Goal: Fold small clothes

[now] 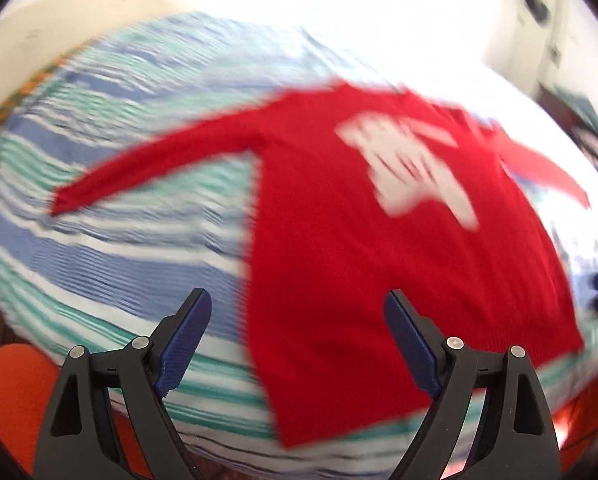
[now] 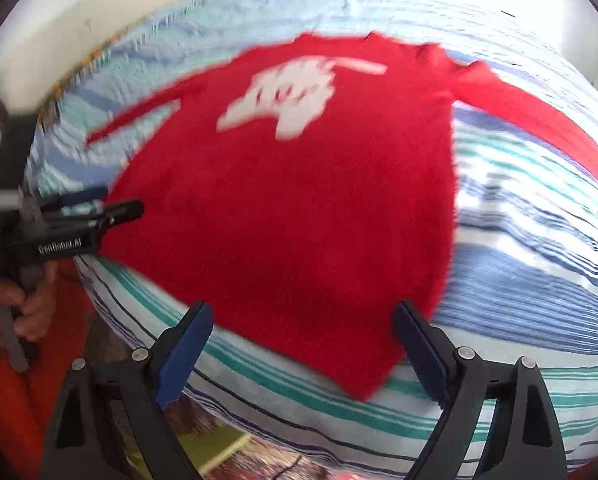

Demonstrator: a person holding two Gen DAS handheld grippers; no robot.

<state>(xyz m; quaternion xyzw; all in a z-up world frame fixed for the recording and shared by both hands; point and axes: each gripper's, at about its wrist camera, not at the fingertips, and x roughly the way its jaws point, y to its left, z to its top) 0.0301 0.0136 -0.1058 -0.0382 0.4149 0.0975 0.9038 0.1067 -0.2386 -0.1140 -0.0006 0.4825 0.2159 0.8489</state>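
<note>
- A red sweater (image 2: 299,200) with a blurred white design (image 2: 287,96) lies spread flat on a striped sheet (image 2: 539,264), sleeves out to both sides.
- The right gripper (image 2: 303,354) hangs at the near hem, jaws wide apart and holding nothing.
- At the left edge, a hand (image 2: 7,304) holds the left gripper (image 2: 99,208) beside the sweater.

The red sweater (image 2: 299,208) is a soft, matt knit cloth with a fuzzy nap; its white chest motif (image 2: 287,96) looks knitted in. The striped bed cover (image 2: 539,280) beneath is matt woven cloth. Each gripper, left (image 1: 297,336) and right (image 2: 303,344), has matt black plastic arms, ribbed blue finger pads (image 1: 187,344) and bright metal pivot pins (image 1: 455,343)
</note>
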